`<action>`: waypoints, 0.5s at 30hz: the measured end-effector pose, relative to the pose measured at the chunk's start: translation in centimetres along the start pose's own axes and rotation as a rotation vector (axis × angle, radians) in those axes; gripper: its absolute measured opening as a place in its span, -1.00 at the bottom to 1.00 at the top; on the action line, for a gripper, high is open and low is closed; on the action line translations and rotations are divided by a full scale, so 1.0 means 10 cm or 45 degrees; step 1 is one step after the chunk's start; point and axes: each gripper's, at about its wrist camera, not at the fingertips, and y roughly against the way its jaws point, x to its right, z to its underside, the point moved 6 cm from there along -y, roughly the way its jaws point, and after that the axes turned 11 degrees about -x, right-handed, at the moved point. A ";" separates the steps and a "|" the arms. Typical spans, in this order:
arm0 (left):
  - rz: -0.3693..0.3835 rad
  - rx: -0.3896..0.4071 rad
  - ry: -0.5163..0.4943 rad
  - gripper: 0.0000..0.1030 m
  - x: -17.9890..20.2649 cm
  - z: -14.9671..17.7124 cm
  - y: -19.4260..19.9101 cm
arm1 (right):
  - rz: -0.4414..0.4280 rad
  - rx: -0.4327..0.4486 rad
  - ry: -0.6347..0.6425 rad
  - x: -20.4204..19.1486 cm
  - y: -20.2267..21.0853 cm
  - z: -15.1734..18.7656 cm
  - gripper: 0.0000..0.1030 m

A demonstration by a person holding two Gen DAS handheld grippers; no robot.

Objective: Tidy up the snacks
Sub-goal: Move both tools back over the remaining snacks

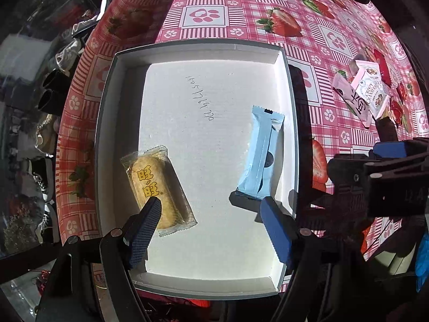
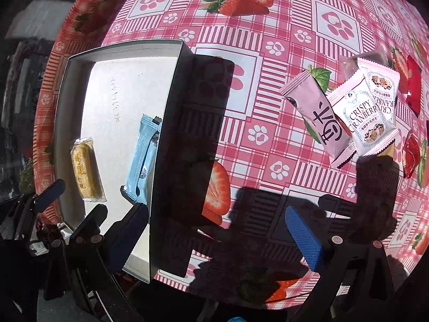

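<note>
A white box [image 1: 187, 51] lies on the strawberry tablecloth [image 1: 241, 16]. In it lie a yellow rice cracker packet [image 1: 158, 187] at the left and a light blue snack bar [image 1: 260, 153] at the right. My left gripper [image 1: 211, 209] hovers open and empty over the box's near part. A pile of snacks lies on the cloth to the right: a pink bar [image 2: 319, 115], crispy cranberry packets [image 2: 367, 118] and red candies [image 2: 411, 158]. My right gripper [image 2: 217, 230] is open and empty above the cloth, between the box [image 2: 171, 123] and the pile.
The table's left edge [image 1: 77, 123] drops off to a dim floor with shoes [image 1: 44, 179] and clutter. The box's dark right wall [image 2: 177, 145] casts a shadow on the cloth. My left gripper also shows in the right wrist view [image 2: 72, 204].
</note>
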 end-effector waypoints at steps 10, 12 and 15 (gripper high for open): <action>0.000 0.017 -0.108 0.55 0.53 -0.03 0.14 | -0.037 -0.032 -0.126 0.72 -0.06 0.29 0.99; 0.000 0.021 -0.136 0.55 0.61 -0.06 0.16 | -0.055 -0.027 -0.152 0.86 -0.06 0.33 0.99; 0.004 0.024 -0.179 0.55 0.73 -0.12 0.17 | -0.077 -0.020 -0.198 1.19 -0.07 0.46 0.99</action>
